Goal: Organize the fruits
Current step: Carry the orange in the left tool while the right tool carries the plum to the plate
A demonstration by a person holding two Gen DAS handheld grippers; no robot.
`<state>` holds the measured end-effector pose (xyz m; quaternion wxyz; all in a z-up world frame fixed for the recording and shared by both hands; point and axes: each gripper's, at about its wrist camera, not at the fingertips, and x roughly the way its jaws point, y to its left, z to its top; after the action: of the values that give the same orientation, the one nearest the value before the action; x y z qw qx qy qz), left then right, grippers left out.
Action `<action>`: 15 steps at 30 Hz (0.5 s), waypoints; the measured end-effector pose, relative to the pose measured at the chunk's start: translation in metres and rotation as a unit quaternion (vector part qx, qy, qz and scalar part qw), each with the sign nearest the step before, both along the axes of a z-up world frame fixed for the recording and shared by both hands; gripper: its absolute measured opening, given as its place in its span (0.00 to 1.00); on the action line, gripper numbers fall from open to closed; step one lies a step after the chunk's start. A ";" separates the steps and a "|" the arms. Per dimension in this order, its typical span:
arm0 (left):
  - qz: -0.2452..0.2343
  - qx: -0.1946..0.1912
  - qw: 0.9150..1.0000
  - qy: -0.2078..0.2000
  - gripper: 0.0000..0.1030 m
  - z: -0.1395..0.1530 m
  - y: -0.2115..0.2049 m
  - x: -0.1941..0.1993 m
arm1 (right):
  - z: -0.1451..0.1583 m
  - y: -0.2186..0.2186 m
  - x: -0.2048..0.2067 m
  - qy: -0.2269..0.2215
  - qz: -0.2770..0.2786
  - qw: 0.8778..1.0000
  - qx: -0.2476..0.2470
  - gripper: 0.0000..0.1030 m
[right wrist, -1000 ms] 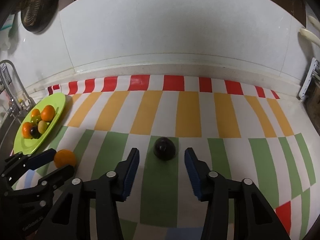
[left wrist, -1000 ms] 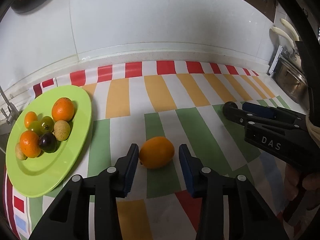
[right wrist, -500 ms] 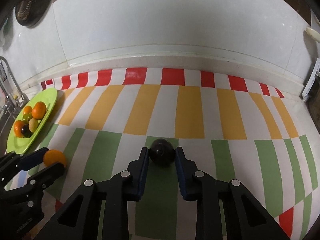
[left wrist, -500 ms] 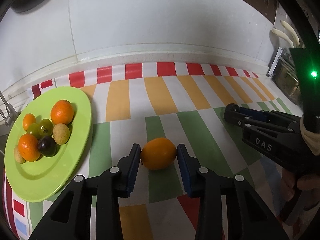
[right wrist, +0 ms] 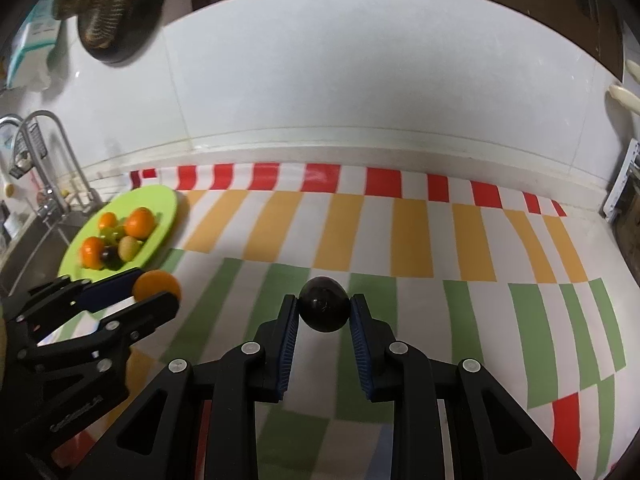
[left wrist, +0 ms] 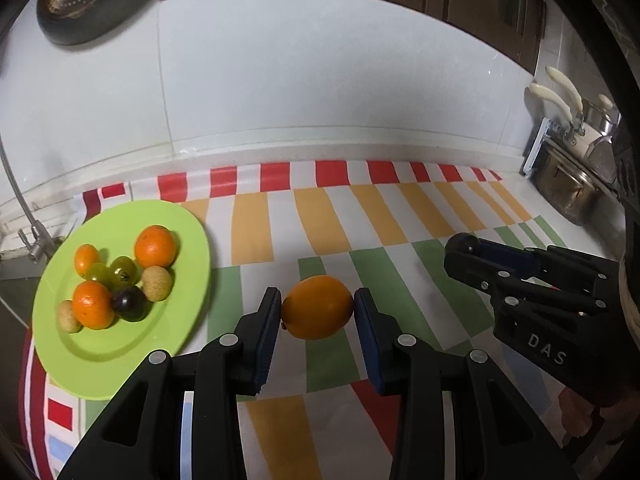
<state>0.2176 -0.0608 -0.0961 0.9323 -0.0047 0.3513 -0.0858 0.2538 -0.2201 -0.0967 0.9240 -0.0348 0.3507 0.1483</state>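
My left gripper (left wrist: 317, 307) is shut on an orange fruit (left wrist: 317, 307), held a little above the striped cloth. My right gripper (right wrist: 323, 309) is shut on a dark round fruit (right wrist: 323, 309), also lifted off the cloth. A green plate (left wrist: 100, 352) lies to the left with several small oranges, green grapes, a dark grape and pale round fruits on it. In the right wrist view the plate (right wrist: 160, 216) is at the far left, and the left gripper (right wrist: 154, 292) with its orange (right wrist: 156, 284) is just in front of it. The right gripper (left wrist: 464, 256) shows at the right of the left wrist view.
A striped cloth (left wrist: 360, 216) covers the counter up to the white tiled wall. A sink with a tap (right wrist: 52, 152) lies left of the plate. A steel pot and pale-handled utensils (left wrist: 568, 176) stand at the far right. A dark pan (right wrist: 108, 8) hangs on the wall.
Both grippers have closed on their fruits, the left on the orange and the right on the dark fruit, and both have lifted off the cloth.
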 end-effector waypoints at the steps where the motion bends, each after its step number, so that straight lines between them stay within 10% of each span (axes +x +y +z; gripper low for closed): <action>1: 0.002 -0.001 1.000 -0.003 0.36 0.002 0.002 -0.003 | 0.002 0.002 -0.002 -0.002 0.002 1.000 0.001 0.27; 15: 0.031 -0.010 0.999 -0.035 0.36 0.029 0.033 -0.052 | 0.036 0.035 -0.049 -0.031 0.038 0.999 0.013 0.27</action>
<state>0.1656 -0.0280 -0.0668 0.9462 -0.0213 0.3173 -0.0607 0.2051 -0.1855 -0.0611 0.9283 -0.0405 0.3187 0.1873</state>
